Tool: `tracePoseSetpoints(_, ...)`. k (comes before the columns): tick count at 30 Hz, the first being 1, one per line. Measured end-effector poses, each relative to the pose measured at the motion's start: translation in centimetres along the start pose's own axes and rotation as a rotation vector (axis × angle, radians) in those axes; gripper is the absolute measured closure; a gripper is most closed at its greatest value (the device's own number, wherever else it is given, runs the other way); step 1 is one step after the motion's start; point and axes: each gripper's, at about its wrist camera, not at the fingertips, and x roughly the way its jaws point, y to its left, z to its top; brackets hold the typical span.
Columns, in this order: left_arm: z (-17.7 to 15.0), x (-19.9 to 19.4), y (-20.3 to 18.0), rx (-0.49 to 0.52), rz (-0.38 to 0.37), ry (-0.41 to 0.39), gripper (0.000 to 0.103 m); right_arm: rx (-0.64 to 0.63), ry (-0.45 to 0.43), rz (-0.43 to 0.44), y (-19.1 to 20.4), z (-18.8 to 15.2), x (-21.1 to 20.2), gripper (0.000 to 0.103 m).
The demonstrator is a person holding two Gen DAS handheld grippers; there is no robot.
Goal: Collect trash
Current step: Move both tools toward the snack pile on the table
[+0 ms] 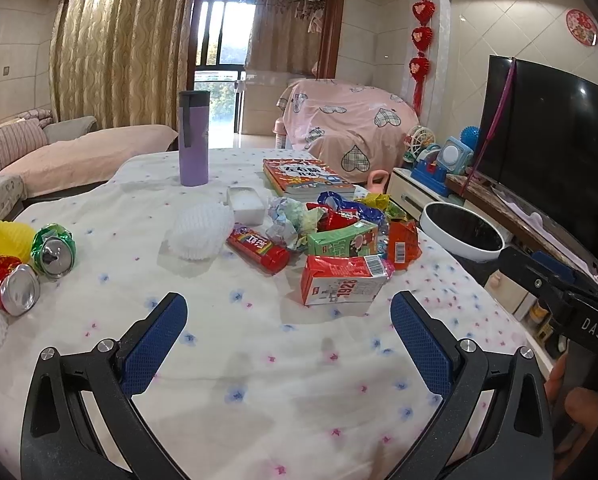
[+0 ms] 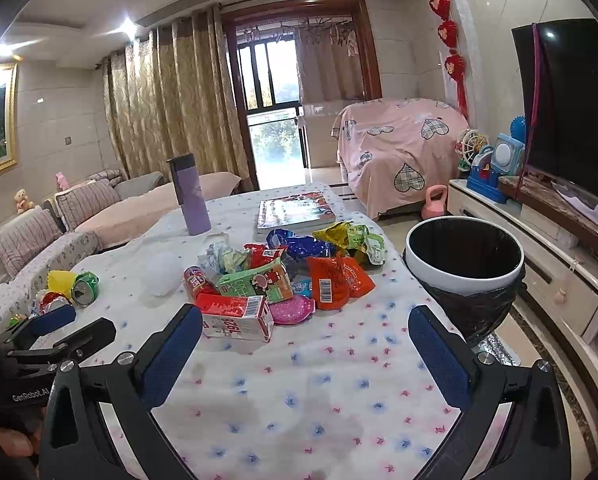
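The left gripper [image 1: 289, 312] hovers low over the tablecloth [image 1: 259, 380], jaws wide apart and holding nothing. The right gripper [image 2: 305, 326] hangs beside it over the same cloth, jaws also spread and empty.

Just beyond both lies a red-and-white carton [image 1: 343, 284] on its side, nearest of the trash. Behind it sits a green carton [image 1: 341, 238], with a red tube [image 1: 259, 248] to its left and an orange wrapper [image 1: 405, 244] to its right. A pink wrapper [image 2: 291, 308] shows between the cartons in the right view. Crumpled paper [image 1: 291, 220] and blue wrappers [image 1: 351, 206] and yellow ones pile up behind these. A white foam net [image 1: 201, 232] lies left of the tube.

At the table's left edge two crushed cans [image 1: 53, 250] lie beside a yellow foam net [image 1: 9, 238].

The bin [image 2: 465, 260], lined with a black bag, stands off the table's right edge, near the pile.

Farther back stand a purple flask [image 1: 194, 138] and a book [image 1: 307, 178].
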Motion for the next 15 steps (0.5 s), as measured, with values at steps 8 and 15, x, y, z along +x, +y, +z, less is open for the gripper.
tracePoseSetpoints(8,0.01,0.07,-0.20,0.008,-0.002,-0.002,0.000,0.011,0.000,0.002,-0.20,0.02,-0.12,0.000)
tracePoseSetpoints(15,-0.04,0.12,-0.63,0.018,-0.004,-0.002,0.000,0.013,-0.001,0.013,-0.29,0.07,-0.13,0.000)
